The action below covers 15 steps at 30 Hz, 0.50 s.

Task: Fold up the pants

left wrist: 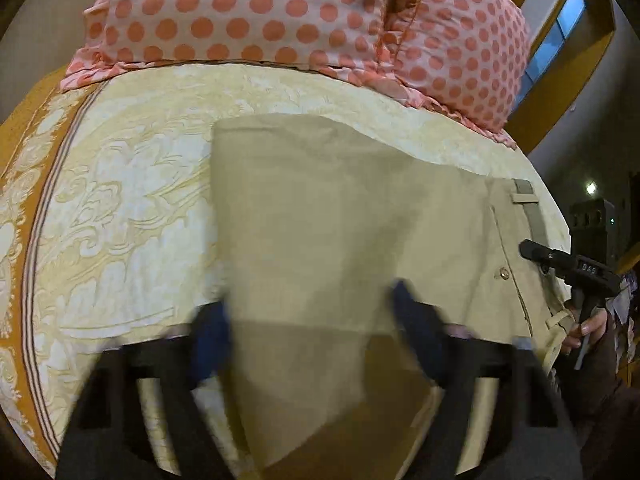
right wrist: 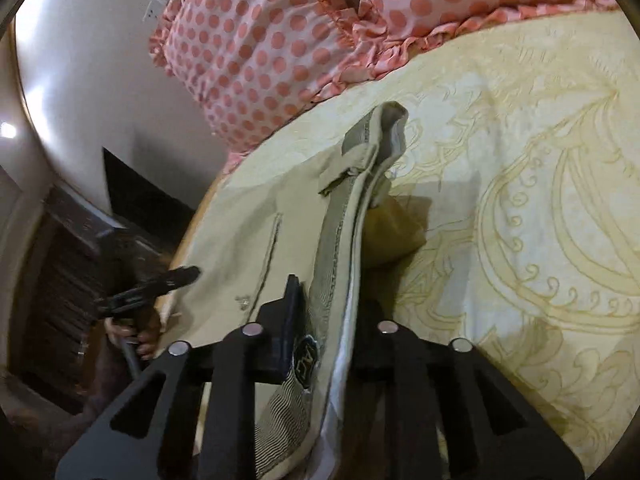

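Beige pants lie across a yellow patterned bedspread. In the left wrist view my left gripper is blurred, its jaws wide apart on either side of a lifted pant leg fold. My right gripper shows at the waistband on the right, held by a hand. In the right wrist view my right gripper is shut on the waistband, lifted off the bed. Another black gripper shows at the left over the pants near a button.
Pink polka-dot pillows lie at the head of the bed, also in the right wrist view. The bed edge and dark furniture lie to the left. A window is at the far right.
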Tool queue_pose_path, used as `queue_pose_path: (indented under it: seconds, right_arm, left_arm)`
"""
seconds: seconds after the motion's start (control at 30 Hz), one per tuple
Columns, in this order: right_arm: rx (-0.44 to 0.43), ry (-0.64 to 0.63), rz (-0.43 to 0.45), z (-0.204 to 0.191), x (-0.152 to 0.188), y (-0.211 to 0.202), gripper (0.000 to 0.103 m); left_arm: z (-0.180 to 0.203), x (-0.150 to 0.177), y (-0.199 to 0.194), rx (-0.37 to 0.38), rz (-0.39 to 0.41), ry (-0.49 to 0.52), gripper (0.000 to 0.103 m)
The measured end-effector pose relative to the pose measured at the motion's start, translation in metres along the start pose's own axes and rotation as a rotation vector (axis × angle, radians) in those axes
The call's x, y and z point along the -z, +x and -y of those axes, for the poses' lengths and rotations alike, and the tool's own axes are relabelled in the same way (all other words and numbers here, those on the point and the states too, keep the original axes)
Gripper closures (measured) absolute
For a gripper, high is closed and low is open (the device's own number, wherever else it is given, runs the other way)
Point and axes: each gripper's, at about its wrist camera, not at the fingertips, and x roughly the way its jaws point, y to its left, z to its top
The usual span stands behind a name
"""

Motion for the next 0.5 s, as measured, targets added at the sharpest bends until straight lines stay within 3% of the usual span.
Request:
queue_pose_path:
  seconds: [0.03,0.1,0.33,0.43,0.5]
  right_arm:
    - [-0.030,0.018,0.000,0.000,-0.003,-0.002,0.087]
    - [-0.063,0.020,0.003,-0.004,-0.010,-0.004,0.088]
    - [-0.051,-0.052,0.071,-0.019,-0.061,-0.006,0.090]
    - [0.021,-0.062,0.147,-0.013,-0.091,-0.008,0.091]
    - [0.120,-0.047,0.183,-0.002,-0.105,-0.004,0.090]
  left_arm:
    - [-0.004,-0.001,0.000,0.027,-0.012,-0.024,0.075]
    - [-0.009,-0.005,-0.001,0.038,-0.015,-0.053,0.091]
    - [0.007,-0.043,-0.006,-0.014,0.068,0.013,0.097]
    - [0.014,-0.074,0.000,-0.049,0.149,0.029,0.097]
    - [0.018,-0.093,0.017,-0.112,0.164,0.042,0.095]
